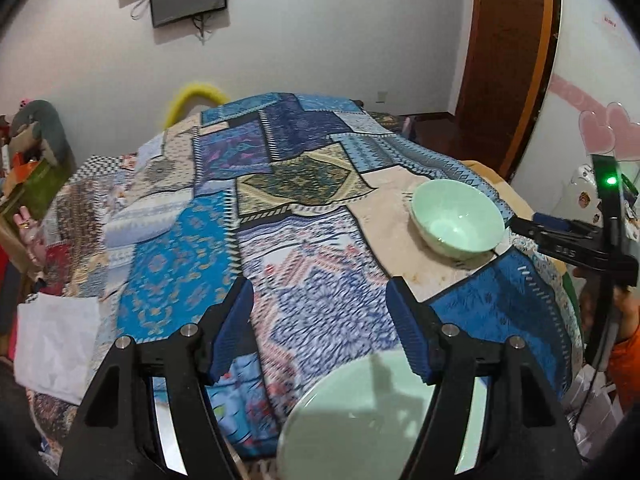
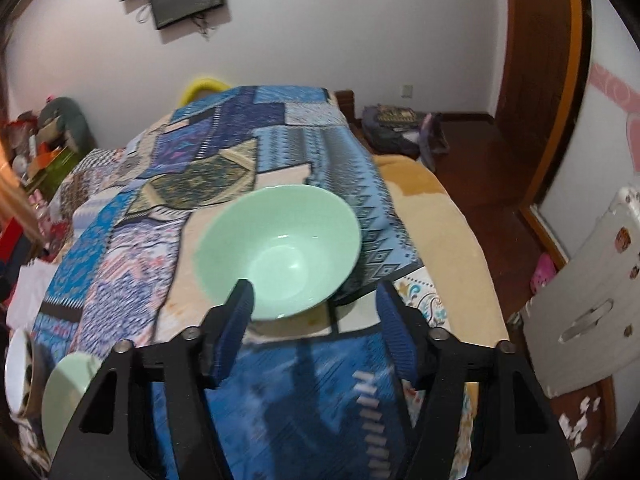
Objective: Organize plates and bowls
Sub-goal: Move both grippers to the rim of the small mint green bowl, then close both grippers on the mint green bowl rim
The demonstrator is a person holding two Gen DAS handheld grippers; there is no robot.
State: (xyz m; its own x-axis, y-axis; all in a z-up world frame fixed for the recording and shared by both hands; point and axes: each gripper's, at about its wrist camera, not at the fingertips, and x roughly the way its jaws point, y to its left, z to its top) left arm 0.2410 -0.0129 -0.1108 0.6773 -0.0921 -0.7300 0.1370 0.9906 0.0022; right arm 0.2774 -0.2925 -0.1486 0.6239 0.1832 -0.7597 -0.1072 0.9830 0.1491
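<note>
A pale green bowl (image 2: pixel 280 252) stands upright on the patterned cloth, just ahead of my right gripper (image 2: pixel 316 304), which is open with its left finger (image 2: pixel 236 320) in front of the bowl's near rim. The same bowl shows at the right in the left wrist view (image 1: pixel 458 218), with the right gripper's tip beside it. My left gripper (image 1: pixel 320 304) is open and empty over the cloth. A pale green plate (image 1: pixel 360 420) lies below it at the near edge, partly hidden by the right finger; the plate also shows in the right wrist view (image 2: pixel 64 396).
A patchwork blue cloth (image 1: pixel 192 264) covers the table. A white cup or bowl (image 2: pixel 18 376) stands at the near left by the plate. White paper (image 1: pixel 56 344) lies at the left edge. Clutter lies at far left, a wooden door (image 1: pixel 504 60) at right.
</note>
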